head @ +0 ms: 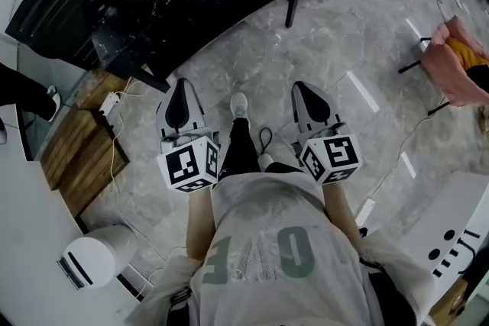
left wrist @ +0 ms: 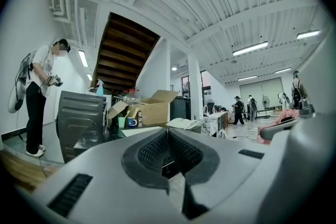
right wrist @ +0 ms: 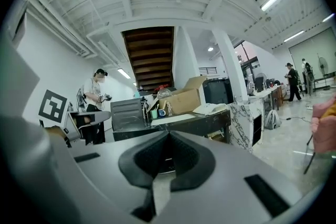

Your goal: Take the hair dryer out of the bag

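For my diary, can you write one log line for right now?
left gripper shut, empty | right gripper shut, empty | table ahead | hair dryer unseen

Bright ceiling strips, fisheye-warped edges

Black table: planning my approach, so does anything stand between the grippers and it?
Nothing visible does: only marble floor lies between the left gripper, the right gripper and the black table. No bag or hair dryer can be made out.

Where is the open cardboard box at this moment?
In the left gripper view, the open cardboard box stands on the dark table, left of centre, with a blue mug just to its left.
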Motion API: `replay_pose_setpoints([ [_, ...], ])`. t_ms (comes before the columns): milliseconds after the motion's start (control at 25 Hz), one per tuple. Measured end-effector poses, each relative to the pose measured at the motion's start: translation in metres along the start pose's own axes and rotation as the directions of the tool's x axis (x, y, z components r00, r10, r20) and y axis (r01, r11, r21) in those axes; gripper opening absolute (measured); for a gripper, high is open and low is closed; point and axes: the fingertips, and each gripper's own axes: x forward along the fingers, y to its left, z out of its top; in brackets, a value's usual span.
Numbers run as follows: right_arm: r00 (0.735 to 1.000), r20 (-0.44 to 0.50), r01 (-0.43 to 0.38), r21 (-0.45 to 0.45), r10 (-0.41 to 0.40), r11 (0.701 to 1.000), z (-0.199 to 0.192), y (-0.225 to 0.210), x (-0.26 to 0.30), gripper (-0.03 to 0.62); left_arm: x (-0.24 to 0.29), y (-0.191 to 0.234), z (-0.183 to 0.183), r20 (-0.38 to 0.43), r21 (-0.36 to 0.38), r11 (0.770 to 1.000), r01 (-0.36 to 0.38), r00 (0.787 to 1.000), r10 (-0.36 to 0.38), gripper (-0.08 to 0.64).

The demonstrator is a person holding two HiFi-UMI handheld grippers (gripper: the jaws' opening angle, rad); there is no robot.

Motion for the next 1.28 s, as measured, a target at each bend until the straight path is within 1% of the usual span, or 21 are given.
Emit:
replay_pose_setpoints([
  [200,1.000,0.019,-0.004,0.006,0.004,1.000,-0.016,-0.027,0.036,0.031,0.048,-0.010,-0.010,0.051,0.028,0.999,0.020,0.998,-0.021,0.029],
  [280,1.000,0.006,-0.025,-0.007,0.025,1.000,-0.021,-0.032,0.062,0.031,0.069,-0.009,-0.018,0.052,0.024,1.000,0.020,0.998,-0.021,0.029],
  [400,0.997,-0.027,-0.074,-0.050,0.073,0.996,-0.019,-0.035,0.104,0.031,0.101,-0.001,-0.026,0.033,-0.003,1.000,0.008,0.999,-0.008,0.029],
  [480,0.994,-0.039,-0.100,-0.074,0.098,0.992,-0.009,-0.039,0.138,0.031,0.128,0.006,-0.021,0.041,-0.017,1.000,-0.003,0.999,0.004,0.029],
  [680,0.988,-0.034,-0.155,-0.101,0.152,0.983,0.028,-0.049,0.232,0.031,0.212,0.032,0.004,0.077,0.001,1.000,-0.024,0.997,0.024,0.029],
  [840,0.989,-0.004,-0.149,-0.156,0.150,0.977,0.066,-0.065,0.310,0.031,0.280,0.054,0.021,0.095,-0.023,0.999,-0.048,0.994,0.050,0.029],
  [960,0.986,-0.008,-0.166,-0.164,0.167,0.972,0.088,-0.075,0.365,0.031,0.329,0.067,0.031,0.100,-0.027,0.998,-0.061,0.993,0.064,0.029],
  [1120,0.980,-0.025,-0.196,-0.177,0.195,0.964,0.103,-0.080,0.425,0.031,0.381,0.084,0.032,0.094,-0.032,0.997,-0.069,0.993,0.072,0.029],
  [1280,0.971,-0.047,-0.240,-0.203,0.235,0.949,0.107,-0.074,0.463,0.031,0.410,0.101,0.026,0.077,-0.044,0.994,-0.103,0.991,0.106,0.029],
])
